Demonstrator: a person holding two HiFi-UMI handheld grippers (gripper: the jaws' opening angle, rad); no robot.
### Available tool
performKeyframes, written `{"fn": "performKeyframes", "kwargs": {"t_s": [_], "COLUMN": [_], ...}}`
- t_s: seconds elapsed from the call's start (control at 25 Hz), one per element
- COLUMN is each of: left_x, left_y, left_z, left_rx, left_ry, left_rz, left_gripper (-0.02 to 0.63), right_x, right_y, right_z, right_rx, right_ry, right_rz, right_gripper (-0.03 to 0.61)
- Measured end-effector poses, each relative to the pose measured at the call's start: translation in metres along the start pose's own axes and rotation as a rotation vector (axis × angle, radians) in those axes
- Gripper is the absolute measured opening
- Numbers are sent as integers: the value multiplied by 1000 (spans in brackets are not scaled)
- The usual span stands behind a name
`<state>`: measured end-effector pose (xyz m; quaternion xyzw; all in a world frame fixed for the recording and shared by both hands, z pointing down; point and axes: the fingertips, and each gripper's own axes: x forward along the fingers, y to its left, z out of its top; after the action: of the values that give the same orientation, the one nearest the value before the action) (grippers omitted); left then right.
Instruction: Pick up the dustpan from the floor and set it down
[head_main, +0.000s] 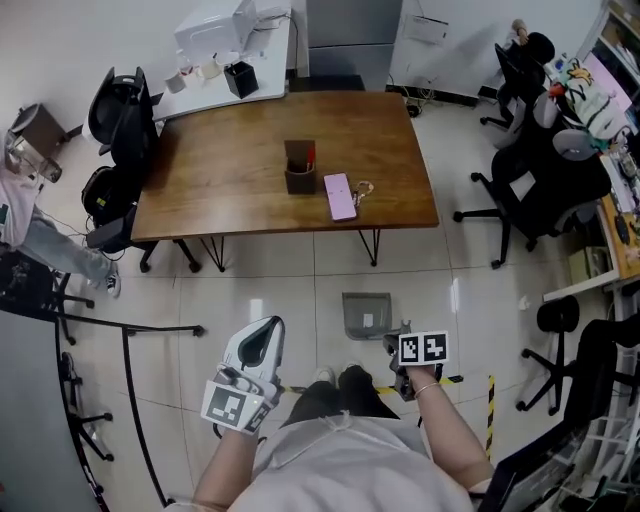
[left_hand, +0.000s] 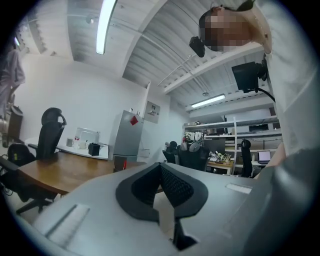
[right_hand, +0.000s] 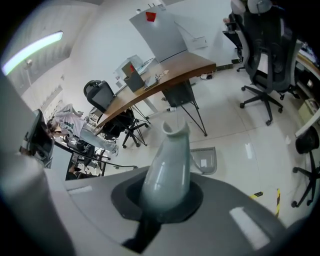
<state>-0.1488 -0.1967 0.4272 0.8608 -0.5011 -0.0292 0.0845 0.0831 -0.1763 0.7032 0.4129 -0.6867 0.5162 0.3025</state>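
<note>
A grey dustpan (head_main: 366, 313) lies on the tiled floor just ahead of the person's feet, its handle pointing back toward them. My right gripper (head_main: 401, 356) points steeply down at it and is shut on the dustpan handle (right_hand: 167, 170), which sticks out between the jaws. The pan (right_hand: 205, 160) shows beyond it against the floor. Out at the left, my left gripper (head_main: 266, 328) is held level above the floor, away from the dustpan. Its black pads (left_hand: 175, 187) meet at the tip with nothing between them.
A wooden table (head_main: 240, 190) stands ahead with a brown pen holder (head_main: 300, 168) and a pink phone (head_main: 340, 196) on it. Black office chairs (head_main: 545, 190) crowd the right. A black metal frame (head_main: 130, 340) and a seated person (head_main: 45, 245) are at the left. Yellow-black tape (head_main: 490, 395) marks the floor.
</note>
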Motion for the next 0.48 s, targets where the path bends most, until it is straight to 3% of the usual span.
{"fn": "performKeyframes", "kwargs": {"t_s": [0.2, 0.48], "left_x": [15, 27], "left_y": [1, 19], "left_z": [-7, -72], "left_rx": [-9, -34], "left_ry": [-13, 49], "left_rz": [33, 64], "left_gripper": [15, 15], "right_x": [27, 96], "right_y": [-6, -35], "right_z": [20, 55], "right_rx": [-19, -47], "right_ry": [56, 55], "right_rz": [20, 23], "right_gripper": [5, 5]}}
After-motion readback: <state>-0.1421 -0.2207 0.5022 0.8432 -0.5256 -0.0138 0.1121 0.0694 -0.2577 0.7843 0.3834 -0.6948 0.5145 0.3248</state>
